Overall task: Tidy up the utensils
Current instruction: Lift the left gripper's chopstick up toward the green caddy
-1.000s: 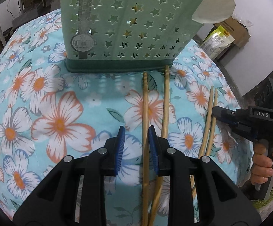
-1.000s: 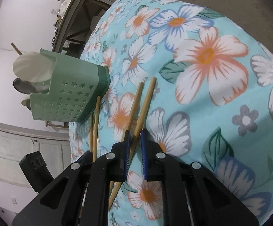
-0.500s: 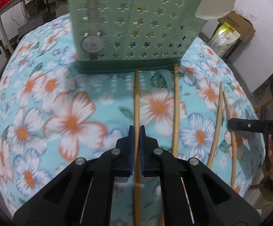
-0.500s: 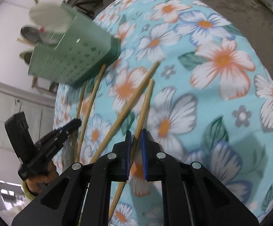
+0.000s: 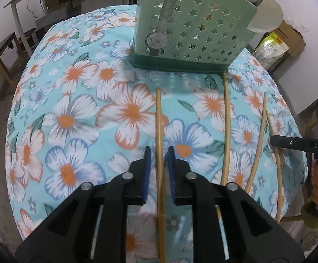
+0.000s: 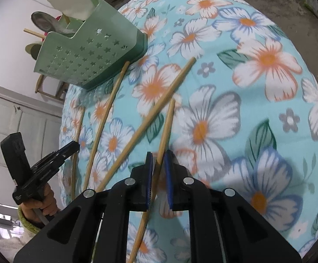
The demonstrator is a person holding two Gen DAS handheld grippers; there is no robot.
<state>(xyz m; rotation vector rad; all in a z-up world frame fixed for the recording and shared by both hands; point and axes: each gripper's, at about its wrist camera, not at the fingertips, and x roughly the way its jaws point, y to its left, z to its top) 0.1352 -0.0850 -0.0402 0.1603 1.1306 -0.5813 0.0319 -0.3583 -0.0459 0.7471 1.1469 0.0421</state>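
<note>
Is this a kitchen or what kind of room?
Probably a plain home storeroom or dining corner: a table under a floral tablecloth, a green utensil holder, chopsticks, and cardboard boxes by the wall.

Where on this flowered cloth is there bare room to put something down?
The wide stretch of cloth left of the leftmost chopstick, in front of and beside the green holder, is bare. Right of that chopstick it is crowded: three more chopsticks lie side by side out to the cloth's edge.

Mint star-cutout holder (image 5: 202,32); turquoise floral tablecloth (image 5: 71,92); tan chopsticks (image 5: 225,118)
</note>
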